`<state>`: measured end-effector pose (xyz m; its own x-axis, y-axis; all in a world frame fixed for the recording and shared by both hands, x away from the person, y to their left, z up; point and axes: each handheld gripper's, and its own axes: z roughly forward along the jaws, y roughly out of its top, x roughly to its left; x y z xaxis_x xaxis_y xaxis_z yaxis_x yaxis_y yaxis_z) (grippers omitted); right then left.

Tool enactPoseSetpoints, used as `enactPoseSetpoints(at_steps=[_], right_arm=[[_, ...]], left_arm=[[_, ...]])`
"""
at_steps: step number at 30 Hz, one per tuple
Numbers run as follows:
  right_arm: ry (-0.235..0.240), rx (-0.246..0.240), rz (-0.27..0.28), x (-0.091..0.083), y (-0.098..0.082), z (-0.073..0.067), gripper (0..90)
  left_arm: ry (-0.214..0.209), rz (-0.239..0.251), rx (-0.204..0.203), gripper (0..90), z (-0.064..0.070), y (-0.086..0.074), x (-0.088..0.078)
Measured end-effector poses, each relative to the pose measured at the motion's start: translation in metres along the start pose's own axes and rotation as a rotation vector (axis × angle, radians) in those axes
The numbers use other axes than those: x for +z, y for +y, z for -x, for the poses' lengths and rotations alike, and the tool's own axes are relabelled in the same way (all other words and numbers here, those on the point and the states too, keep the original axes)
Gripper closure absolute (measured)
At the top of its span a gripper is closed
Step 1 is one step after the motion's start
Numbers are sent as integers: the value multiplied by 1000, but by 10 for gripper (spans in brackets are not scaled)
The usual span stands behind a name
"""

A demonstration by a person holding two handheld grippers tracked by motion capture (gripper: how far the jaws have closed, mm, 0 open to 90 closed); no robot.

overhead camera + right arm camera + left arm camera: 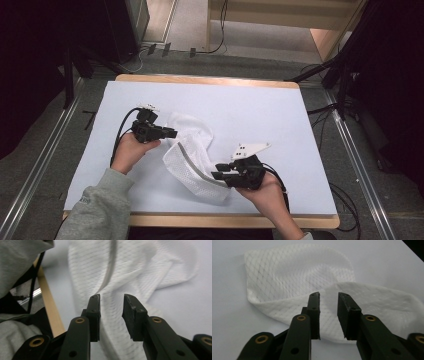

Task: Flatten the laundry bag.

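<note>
A white mesh cloth (192, 155) is seen lying crumpled on the white table (280, 115), left of its middle and toward the near edge. Its long axis is laid diagonally in the high view, from the upper left near the left gripper (172, 133) down to the lower right beside the right gripper (217, 176). The fabric is marked by a fine net pattern and is folded over on itself; a grey band (187, 162) is carried along the inner edge of the fold.

In the left gripper view the jaws are held apart above a raised fold of the cloth (287, 285), with nothing pinched between them. In the right gripper view the jaws are likewise parted over the cloth (112, 272), no fabric being clamped. A grey sleeve (97, 210) is seen at the lower left.
</note>
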<state>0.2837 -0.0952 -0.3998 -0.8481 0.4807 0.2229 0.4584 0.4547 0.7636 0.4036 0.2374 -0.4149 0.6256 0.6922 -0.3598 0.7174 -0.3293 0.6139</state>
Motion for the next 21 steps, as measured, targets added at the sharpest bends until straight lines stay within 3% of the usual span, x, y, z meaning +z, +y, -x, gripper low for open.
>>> enactPoseSetpoints(at_steps=[11,14,21], right_arm=[[-42,41,-15,17,12,40,670],[-54,50,-19,26,16,54,653],[-103,69,-29,48,28,81,611]], left_arm=[[-30,44,6,573,18,-17,-30],[-34,49,4,516,22,-22,-30],[-21,26,23,488,32,-31,-18]])
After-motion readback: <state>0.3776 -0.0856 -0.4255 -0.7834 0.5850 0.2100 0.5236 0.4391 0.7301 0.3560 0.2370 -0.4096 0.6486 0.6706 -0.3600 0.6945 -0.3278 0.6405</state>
